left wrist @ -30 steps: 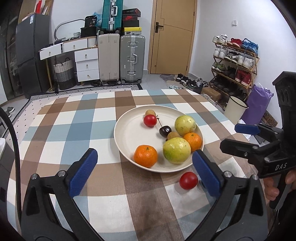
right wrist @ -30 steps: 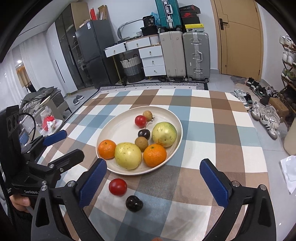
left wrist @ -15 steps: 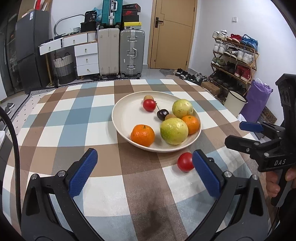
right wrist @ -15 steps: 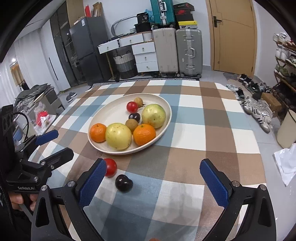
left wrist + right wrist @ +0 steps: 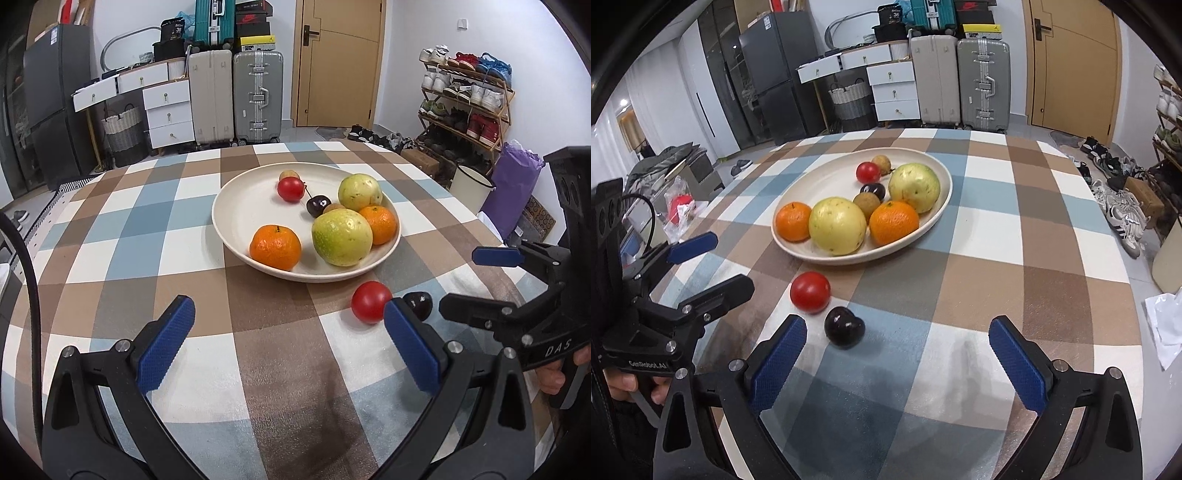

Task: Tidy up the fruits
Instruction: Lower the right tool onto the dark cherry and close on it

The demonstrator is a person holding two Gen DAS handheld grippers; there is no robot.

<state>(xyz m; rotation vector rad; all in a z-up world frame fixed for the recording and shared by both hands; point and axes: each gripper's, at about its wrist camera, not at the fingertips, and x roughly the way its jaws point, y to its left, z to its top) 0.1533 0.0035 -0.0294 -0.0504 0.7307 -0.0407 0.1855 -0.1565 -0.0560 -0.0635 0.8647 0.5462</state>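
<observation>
A cream plate [image 5: 236, 221] [image 5: 942, 206] on the checked tablecloth holds two oranges, two green guavas, a red tomato, a dark cherry and small brown fruits. A loose red tomato [image 5: 370, 307] [image 5: 810, 292] and a dark cherry [image 5: 419, 303] [image 5: 844, 327] lie on the cloth just in front of the plate. My left gripper [image 5: 288, 343] is open and empty, its right finger beside the loose tomato. My right gripper [image 5: 899, 362] is open and empty, with the cherry just ahead of its left finger. Each gripper shows in the other's view, the right [image 5: 480, 284] and the left [image 5: 716, 262].
The table's right edge drops to the floor with shoes, a shoe rack [image 5: 465, 103], a white bin [image 5: 469, 186] and a purple bag [image 5: 517, 192]. Suitcases [image 5: 236, 96] and drawers stand beyond the far edge.
Both grippers have pulled back and lower toward the table's near side. The plate and loose fruits now sit farther ahead in both views. Nothing was gripped.
</observation>
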